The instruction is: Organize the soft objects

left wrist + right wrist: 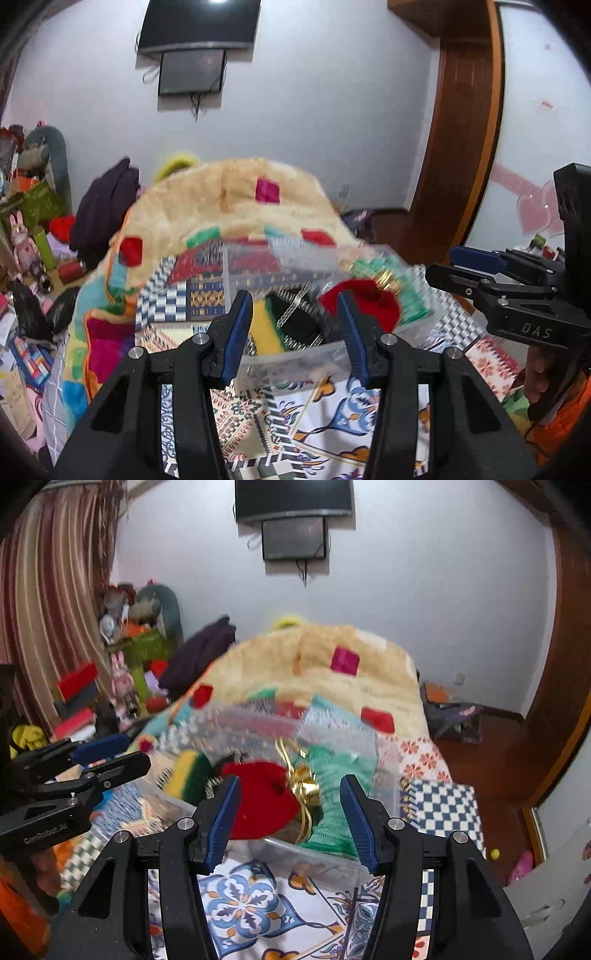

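The left tongs (293,334) hang spread open above the bed (317,417), their blue-padded fingers (236,332) level and pointing at the near edge of a clear plastic bin (295,365); nothing sits between the pads. The right tongs (291,819) hold the same level pose beside them, also spread wide and empty, aimed at the bin's (325,856) front wall. From the left wrist view the right tongs (476,264) show side-on at the right edge, with a bit of the person's hand (535,380) beneath them; from the right wrist view the left tongs (107,755) reach in from the left edge.

The bin stands on the patterned bedspread, just ahead of both pairs of tongs. Inside it lie soft things packed side by side: a yellow and green sponge (192,775) at the left, a red knitted item (262,801) in the middle, and a green knitted item (332,797) at the right. A gold ribbon with bells (304,782) lies between the red and the green pieces, touching both. Something dark (299,321) lies between the sponge (266,328) and the red piece (362,302); motion blur keeps it from being made out.

Behind the bin a cream fleece blanket (325,679) with coloured squares is heaped on the bed.
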`<state>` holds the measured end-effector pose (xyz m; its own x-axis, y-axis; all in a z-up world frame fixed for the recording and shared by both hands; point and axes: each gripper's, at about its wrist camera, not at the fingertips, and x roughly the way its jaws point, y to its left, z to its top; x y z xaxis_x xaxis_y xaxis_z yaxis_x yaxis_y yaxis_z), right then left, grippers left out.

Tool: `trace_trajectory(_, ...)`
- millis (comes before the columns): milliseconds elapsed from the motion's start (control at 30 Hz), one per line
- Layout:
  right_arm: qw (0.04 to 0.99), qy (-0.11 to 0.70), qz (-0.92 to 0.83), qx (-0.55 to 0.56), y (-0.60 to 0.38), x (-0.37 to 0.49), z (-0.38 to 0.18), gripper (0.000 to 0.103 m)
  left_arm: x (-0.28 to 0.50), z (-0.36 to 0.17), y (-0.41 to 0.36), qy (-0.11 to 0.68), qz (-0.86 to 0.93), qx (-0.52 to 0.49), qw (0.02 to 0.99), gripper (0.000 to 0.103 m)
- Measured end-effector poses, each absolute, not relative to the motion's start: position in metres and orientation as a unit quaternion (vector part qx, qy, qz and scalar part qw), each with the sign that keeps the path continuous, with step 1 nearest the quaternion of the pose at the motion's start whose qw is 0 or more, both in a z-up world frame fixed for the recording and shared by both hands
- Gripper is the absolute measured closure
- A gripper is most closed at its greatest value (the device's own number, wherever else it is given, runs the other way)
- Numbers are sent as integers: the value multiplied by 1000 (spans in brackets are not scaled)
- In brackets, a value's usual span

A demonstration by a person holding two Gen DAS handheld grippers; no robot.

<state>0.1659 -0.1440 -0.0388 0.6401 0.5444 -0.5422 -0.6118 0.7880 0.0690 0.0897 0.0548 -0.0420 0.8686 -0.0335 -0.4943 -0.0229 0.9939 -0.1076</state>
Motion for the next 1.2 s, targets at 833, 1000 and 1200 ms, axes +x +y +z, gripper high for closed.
trace_trajectory(833, 934, 155, 321, 1, -189, 95, 9, 0, 13, 17, 19, 130, -4, -25, 991, 2)
trace_trajectory(1000, 934, 158, 321, 6, -194, 92, 5, 0, 12, 14, 18, 133, -2, -24, 991, 2)
trace_trajectory(1200, 933, 161, 323, 6, -195, 91, 2, 0, 13, 11, 15, 135, -1, -19, 991, 1)
